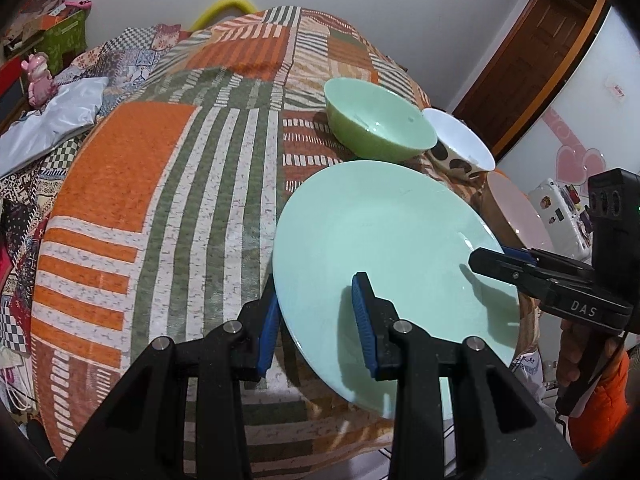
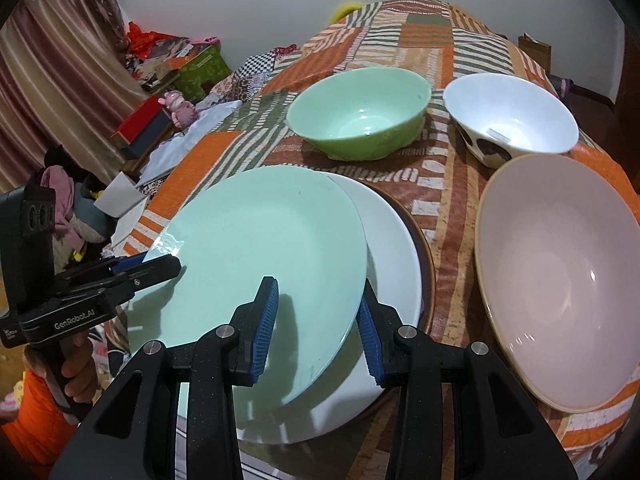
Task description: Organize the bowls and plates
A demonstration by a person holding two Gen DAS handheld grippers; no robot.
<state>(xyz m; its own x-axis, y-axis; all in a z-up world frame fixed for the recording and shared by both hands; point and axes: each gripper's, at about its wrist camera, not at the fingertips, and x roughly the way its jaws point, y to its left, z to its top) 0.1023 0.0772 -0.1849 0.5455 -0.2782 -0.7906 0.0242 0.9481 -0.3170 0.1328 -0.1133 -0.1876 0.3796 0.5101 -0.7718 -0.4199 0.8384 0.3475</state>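
Mint plate (image 1: 384,240) tilted above white plate (image 2: 394,248); left gripper (image 1: 316,320) straddles its left rim, right gripper (image 2: 318,320) its right rim, both jaw pairs apart, pads not visibly pinching; green bowl (image 2: 360,114) beyond

"DAS" – on right claw (image 1: 490,258), "GenRobot.AI" – on left claw (image 2: 162,266)

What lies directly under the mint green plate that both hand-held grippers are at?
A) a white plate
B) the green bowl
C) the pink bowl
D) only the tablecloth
A: in the right wrist view the mint green plate overlaps a white plate, whose rim shows on its right side.
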